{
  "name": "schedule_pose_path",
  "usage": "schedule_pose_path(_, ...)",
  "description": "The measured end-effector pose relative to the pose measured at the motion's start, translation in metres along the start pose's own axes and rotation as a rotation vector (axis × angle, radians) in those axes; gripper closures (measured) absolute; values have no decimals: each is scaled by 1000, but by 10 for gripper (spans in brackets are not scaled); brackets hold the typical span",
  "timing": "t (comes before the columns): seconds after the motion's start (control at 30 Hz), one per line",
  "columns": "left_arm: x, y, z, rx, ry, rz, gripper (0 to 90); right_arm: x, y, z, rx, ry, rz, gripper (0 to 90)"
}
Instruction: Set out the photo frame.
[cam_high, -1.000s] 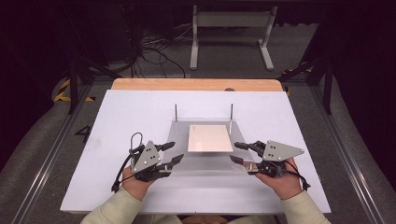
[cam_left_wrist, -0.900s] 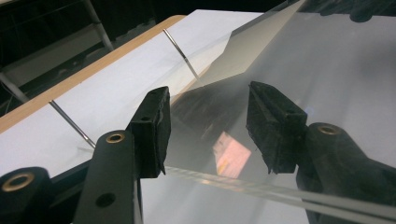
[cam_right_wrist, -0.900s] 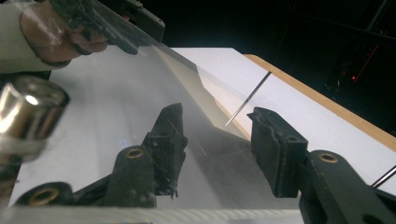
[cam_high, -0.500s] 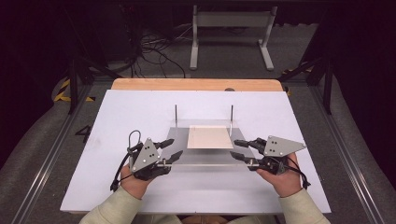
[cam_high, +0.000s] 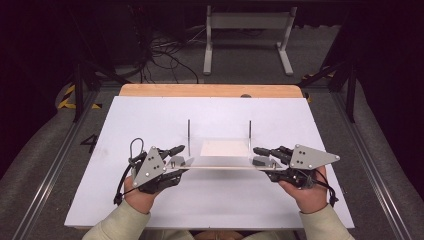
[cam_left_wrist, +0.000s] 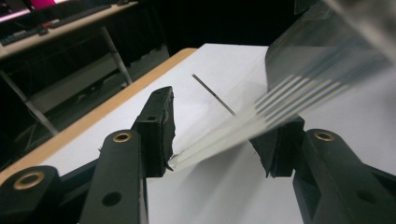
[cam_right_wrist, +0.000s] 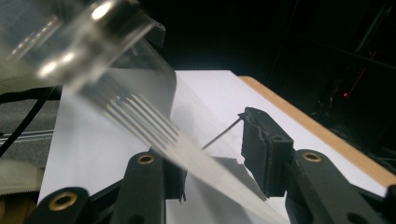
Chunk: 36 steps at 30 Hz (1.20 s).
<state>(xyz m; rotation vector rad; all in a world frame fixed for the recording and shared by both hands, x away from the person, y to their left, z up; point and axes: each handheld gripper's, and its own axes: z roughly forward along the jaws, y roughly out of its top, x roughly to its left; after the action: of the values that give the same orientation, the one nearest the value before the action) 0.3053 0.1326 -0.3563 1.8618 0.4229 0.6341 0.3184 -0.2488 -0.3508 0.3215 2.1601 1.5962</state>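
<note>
While both hands work as a pair, the item is a clear plastic sheet carried level above the white table, one end in each gripper, so that the wide, thin panel does not sag or tip

Left gripper: jaws about half open and just been closing; the sheet's end lies between them, its edge against one pad; whether both pads press on it I cannot tell

Right gripper: jaws likewise half open and just been closing, with the sheet's other end running between them; a firm grip cannot be confirmed

Two thin upright pins stand in the table just behind the sheet, likely its guides or seat

Pale square patch lies between the pins
</note>
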Motion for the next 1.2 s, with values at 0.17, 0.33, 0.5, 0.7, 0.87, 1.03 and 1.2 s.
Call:
schedule_pose_path(0.17, -1, 9, -5, -30, 11, 14, 546, 2, 9, -5, -31, -24, -19, 617)
schedule_pose_path(0.33, 0, 18, -7, -51, 10, 14, 557, 10, 19, -7, -41, -113, -83, 612)
schedule_pose_path(0.5, 0, 23, -9, -66, 25, 12, 562, 10, 26, -9, -53, -135, -89, 605)
schedule_pose_path(0.7, 0, 32, -13, -88, 40, 22, 564, 12, 31, -12, -75, -163, -98, 600)
schedule_pose_path(0.87, 2, 36, -17, -107, 31, 10, 565, 14, 38, -16, -106, -167, -80, 607)
schedule_pose_path(1.03, 4, 38, -21, -110, 16, -8, 564, 17, 43, -18, -118, -164, -68, 616)
schedule_pose_path(1.2, 5, 43, -26, -115, -13, -46, 562, 21, 50, -23, -144, -159, -41, 626)
